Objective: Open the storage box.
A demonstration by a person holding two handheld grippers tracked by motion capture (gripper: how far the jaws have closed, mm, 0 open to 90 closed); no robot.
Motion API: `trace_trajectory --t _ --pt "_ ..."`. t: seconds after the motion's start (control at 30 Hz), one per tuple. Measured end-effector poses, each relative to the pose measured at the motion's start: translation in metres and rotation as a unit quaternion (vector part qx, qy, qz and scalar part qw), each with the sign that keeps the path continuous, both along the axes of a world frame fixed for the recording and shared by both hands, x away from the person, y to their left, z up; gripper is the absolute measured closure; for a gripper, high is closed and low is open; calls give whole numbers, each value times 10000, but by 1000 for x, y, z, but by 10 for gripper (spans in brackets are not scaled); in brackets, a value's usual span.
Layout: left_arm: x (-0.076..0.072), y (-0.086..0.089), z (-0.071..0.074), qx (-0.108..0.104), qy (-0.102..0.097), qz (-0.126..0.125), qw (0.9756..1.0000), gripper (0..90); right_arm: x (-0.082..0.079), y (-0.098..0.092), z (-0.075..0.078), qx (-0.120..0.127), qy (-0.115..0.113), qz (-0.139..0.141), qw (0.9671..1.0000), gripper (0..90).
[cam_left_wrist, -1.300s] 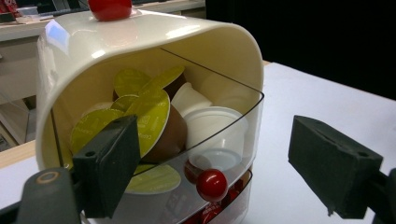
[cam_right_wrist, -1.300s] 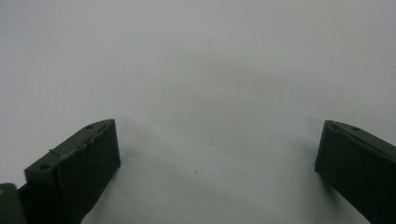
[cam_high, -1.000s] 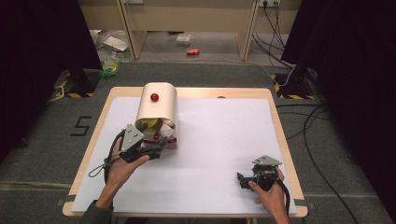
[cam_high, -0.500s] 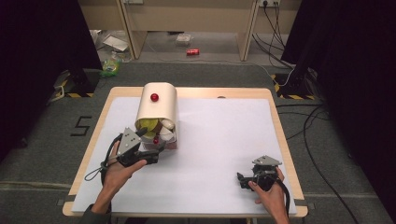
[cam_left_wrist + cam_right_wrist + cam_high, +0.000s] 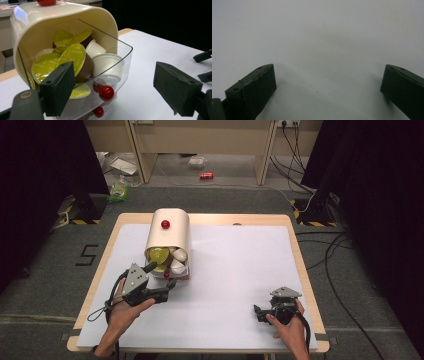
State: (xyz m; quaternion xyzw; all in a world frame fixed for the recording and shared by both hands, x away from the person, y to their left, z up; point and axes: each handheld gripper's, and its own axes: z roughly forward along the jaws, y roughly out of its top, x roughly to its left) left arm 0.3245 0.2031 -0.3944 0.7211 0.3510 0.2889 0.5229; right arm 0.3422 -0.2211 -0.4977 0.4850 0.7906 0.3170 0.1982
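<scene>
Near the left half of the worktop [image 5: 235, 270], my left tongs [image 5: 159, 281] sit just in front of the cream capsule dispenser [image 5: 169, 234], jaws spread wide and empty. Through the clear drawer [image 5: 117, 62] at its open end I see yellow-lidded capsules [image 5: 71, 56] piled with white capsules [image 5: 107, 65], and a small red knob [image 5: 106, 92] on the drawer's front, between my jaws. One jaw overlaps the drawer's near corner; whether it touches, I cannot tell. My right tongs [image 5: 260, 312] rest low over the bare white sheet, well apart, jaws wide and holding nothing.
</scene>
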Motion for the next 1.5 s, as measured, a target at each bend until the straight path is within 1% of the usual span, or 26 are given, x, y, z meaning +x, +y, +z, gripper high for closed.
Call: trace_trajectory --t 0.23,0.37,0.5,0.7,0.97,1.07,1.13,1.5 --pt "-2 0 1 29 65 -31 10000 174 0 0 0 0 1 1 10000 3" --pt "-6 1 2 7 126 -61 9999 175 0 0 0 0 0 1 10000 3" --pt "-10 0 1 54 125 -63 9999 174 0 0 0 4 -2 -2 10000 3" --pt "-18 1 0 40 141 -106 9998 173 0 0 0 -4 -1 0 10000 3" --pt "-26 1 -2 96 159 -169 9997 173 0 0 0 4 0 -2 10000 3" --pt "-28 1 -3 140 152 -188 9996 172 0 0 0 1 0 0 10000 3" --pt "-30 1 -3 124 159 -190 9996 172 0 0 0 3 -2 -1 10000 3" --pt "-37 1 -5 212 198 -266 9992 171 0 0 0 3 -2 -1 10000 3"
